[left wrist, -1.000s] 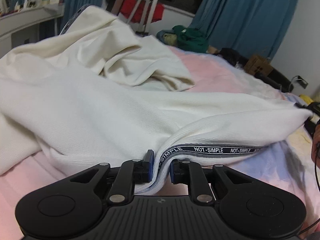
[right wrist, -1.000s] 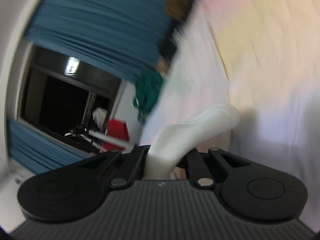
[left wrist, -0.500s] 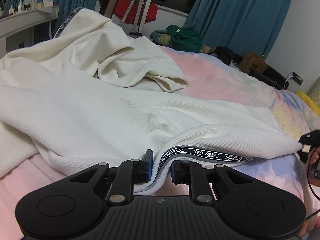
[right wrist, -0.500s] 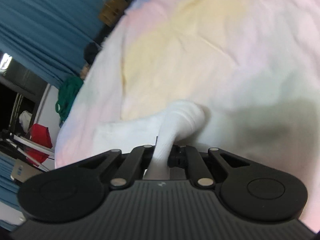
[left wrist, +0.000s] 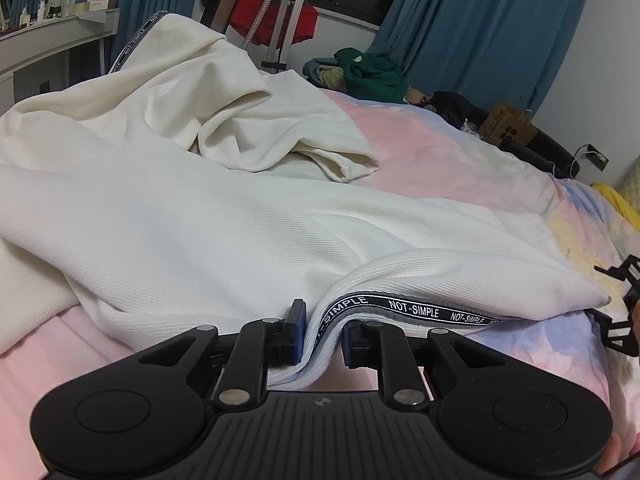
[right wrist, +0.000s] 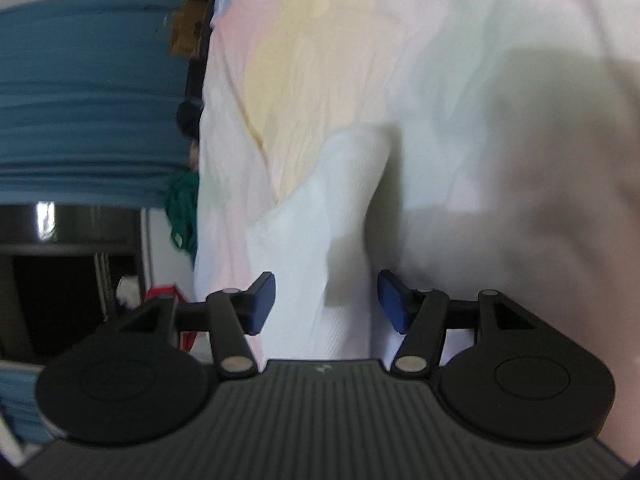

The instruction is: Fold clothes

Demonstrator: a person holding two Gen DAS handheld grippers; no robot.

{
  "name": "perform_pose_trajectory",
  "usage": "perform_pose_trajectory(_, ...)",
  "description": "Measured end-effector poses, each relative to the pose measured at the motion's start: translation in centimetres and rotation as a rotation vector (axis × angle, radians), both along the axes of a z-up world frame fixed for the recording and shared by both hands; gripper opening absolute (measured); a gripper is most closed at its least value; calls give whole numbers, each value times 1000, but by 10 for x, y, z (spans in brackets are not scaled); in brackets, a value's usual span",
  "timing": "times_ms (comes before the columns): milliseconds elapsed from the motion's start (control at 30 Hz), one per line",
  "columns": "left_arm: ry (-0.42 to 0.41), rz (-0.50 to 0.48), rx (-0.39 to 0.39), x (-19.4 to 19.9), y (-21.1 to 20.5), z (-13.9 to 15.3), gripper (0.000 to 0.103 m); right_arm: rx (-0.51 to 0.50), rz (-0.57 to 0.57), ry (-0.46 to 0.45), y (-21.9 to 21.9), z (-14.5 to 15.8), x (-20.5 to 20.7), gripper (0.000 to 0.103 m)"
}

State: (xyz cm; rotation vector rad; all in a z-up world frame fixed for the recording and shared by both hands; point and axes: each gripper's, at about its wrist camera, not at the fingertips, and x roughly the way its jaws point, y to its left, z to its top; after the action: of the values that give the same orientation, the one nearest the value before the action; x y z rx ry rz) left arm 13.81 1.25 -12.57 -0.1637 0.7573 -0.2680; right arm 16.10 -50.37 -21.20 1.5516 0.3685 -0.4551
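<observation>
On a bed (left wrist: 460, 168) covered in a pastel pink, blue and yellow sheet, the left gripper (left wrist: 323, 330) pinches the near hem of a white ribbed garment (left wrist: 208, 232), its blue-padded jaws closed on the folded edge where a black tape (left wrist: 416, 312) printed "NOT-SIMPLE" runs along the seam. The garment spreads from the near edge of the bed across its left half, a crumpled sleeve (left wrist: 280, 140) lying on top farther back (a second stretch of the same printed tape shows along the raised far fold). At the right edge of the bed, the black frame of the right gripper (left wrist: 618, 308) sits just beside the garment's stretched corner.

Seen from the right wrist, the right gripper (right wrist: 326, 300) has its jaws spread apart, with a strip of the white garment (right wrist: 332, 216) lying between the two blue pads and touching neither; the cloth rests on the sheet (right wrist: 460, 80) beneath it.

Beyond the far edge of the bed, a heap of green clothing (left wrist: 372, 74) lies near a cardboard box (left wrist: 508, 128), with a metal tripod (left wrist: 280, 12) and something red (left wrist: 272, 16) in front of a dark window, flanked by teal curtains (left wrist: 480, 28). A white shelf (left wrist: 52, 40) holding small items stands at far left.
</observation>
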Motion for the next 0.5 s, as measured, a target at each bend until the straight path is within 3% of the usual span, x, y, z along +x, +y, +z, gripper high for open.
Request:
perform_pose_trajectory(100,-7,0,8,-1,-1,0,19,-79,28,22,2,3,12,57)
perform_pose_trajectory(200,-14,0,19,-2,-3,-1,19,-180,45,86,2,5,20,35)
perform_pose_trajectory(267,-17,0,23,-2,-3,-2,19,-218,47,126,1,3,26,12)
perform_pose_trajectory(333,-21,-1,28,-2,-4,-2,18,-216,21,115,-3,2,23,5)
perform_pose_trajectory(500,-36,-14,48,-3,-7,0,19,-262,-29,77,-9,8,16,5)
